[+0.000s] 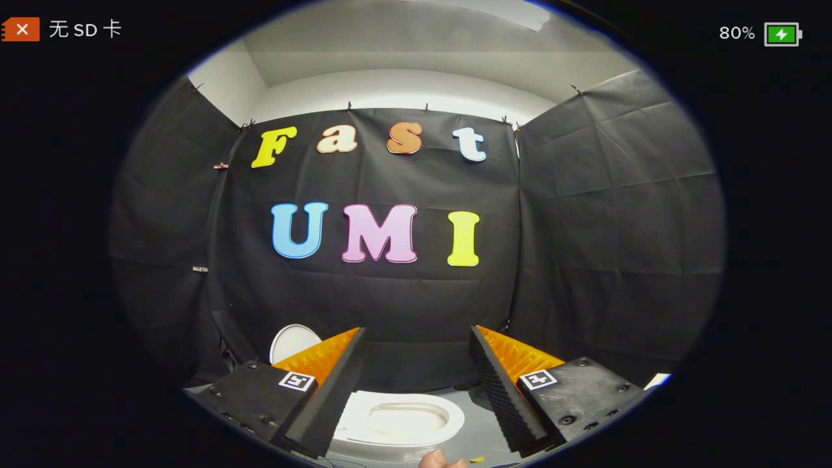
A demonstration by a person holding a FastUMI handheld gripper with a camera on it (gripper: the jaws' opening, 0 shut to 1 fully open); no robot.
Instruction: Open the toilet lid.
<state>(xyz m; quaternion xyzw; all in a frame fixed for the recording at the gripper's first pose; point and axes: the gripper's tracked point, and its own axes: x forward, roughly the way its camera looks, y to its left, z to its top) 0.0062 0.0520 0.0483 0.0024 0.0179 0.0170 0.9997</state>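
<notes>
Below the raised gripper point(416, 390), on the grey floor point(478, 435), sits a small white ceramic toilet point(403, 422) with its oval seat ring exposed and the bowl visible through it. Its white rounded lid point(292, 341) stands upright at the back, partly hidden behind the left finger, against the black cloth wall point(416, 305). The two fingers point(338, 383) are spread wide apart and hold nothing; the toilet seat shows in the gap between them, lower down and just ahead. Neither finger touches the toilet. Black cloth panels close off the booth on the left, back and right, pinned with small clips along the top, with a pale wall and ceiling above them. At the near edge of the floor, part of a person's hand point(442, 460) shows beside a small yellow scrap point(476, 459).
</notes>
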